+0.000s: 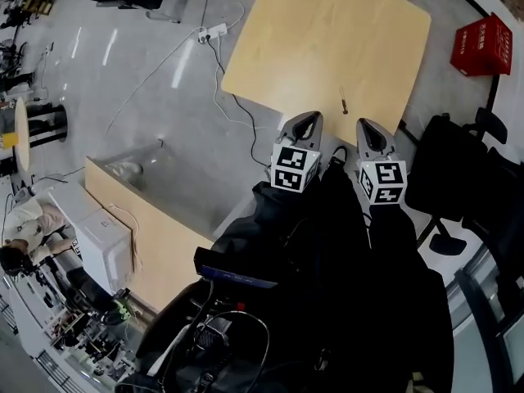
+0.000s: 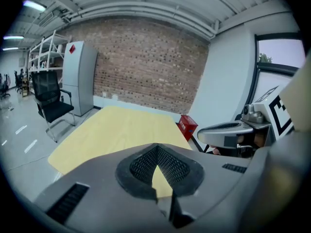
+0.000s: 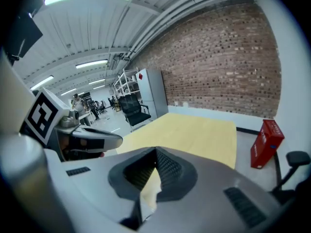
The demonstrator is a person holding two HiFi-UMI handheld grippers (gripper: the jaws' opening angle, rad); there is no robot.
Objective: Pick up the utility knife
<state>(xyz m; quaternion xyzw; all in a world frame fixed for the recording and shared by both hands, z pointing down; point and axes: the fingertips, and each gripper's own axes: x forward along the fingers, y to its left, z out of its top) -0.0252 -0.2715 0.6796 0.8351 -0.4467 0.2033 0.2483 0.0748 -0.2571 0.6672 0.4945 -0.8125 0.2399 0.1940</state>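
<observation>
The utility knife is a small dark, slim object lying on the light wooden table, near its front edge. My left gripper is held just short of that edge, shut and empty, below and left of the knife. My right gripper is beside it, also shut and empty, below and right of the knife. In the left gripper view the pads of the left gripper meet at their tips over the table. The right gripper view shows the right gripper likewise. Neither gripper view shows the knife.
A red box stands on the floor right of the table. Black office chairs crowd the right side. A power strip with cables lies left of the table. A second wooden table with a white box is at the lower left.
</observation>
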